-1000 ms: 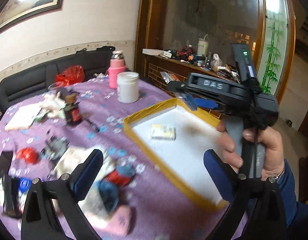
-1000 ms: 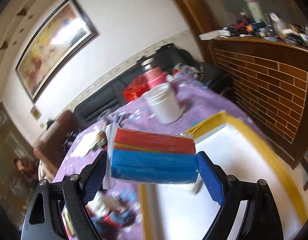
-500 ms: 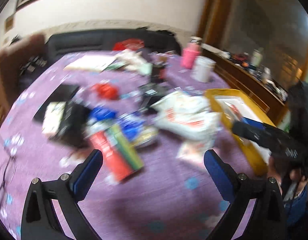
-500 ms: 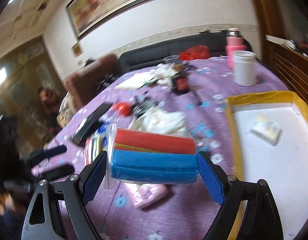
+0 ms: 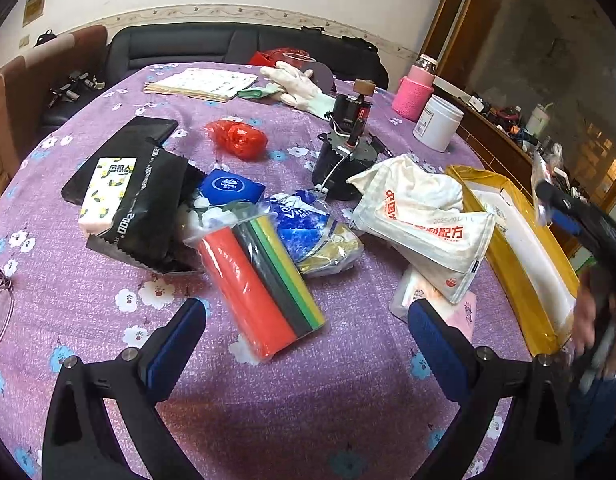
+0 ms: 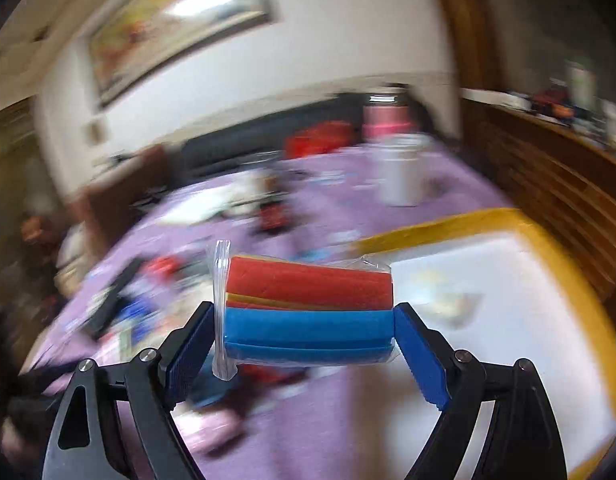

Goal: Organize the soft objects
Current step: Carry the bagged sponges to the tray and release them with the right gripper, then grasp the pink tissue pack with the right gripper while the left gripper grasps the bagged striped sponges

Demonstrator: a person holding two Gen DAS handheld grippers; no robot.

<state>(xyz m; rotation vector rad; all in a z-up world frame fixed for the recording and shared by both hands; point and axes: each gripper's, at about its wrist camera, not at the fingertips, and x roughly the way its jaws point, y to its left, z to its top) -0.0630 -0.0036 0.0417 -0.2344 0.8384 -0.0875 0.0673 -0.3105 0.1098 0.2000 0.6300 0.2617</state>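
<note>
Right gripper (image 6: 308,344) clamped across a bagged pack of foam strips (image 6: 308,316), red layer on top, blue below, 1 pad on each end. Pack is carried in the air over the near edge of the yellow-rimmed tray (image 6: 548,232). View is motion-blurred, so I cannot tell its exact height above the tray floor. A small pale item (image 6: 448,300) lies inside the tray, beyond the pack.

Left gripper (image 5: 308,340) empty, jaws wide apart, hanging above the purple tabletop (image 5: 268,420). Directly ahead of it: a 2nd bagged foam pack (image 5: 264,292), red, black, green, yellow, lying diagonally. Around it: a white cloth bag (image 5: 420,216), a blue tissue packet (image 5: 232,188), a black pouch (image 5: 148,216), a pink packet (image 5: 460,312).

Judgement on the step in hand, placing the right pack in the tray:
- Get fully past the yellow rim before descending; the loose plastic flap on the pack's left end could catch.
- Lower flat, beside the pale item rather than on it.
- Release only once the pack rests; the foam is compressed and may spring.
- For the left: turn the jaws to span the diagonal pack's short width.
</note>
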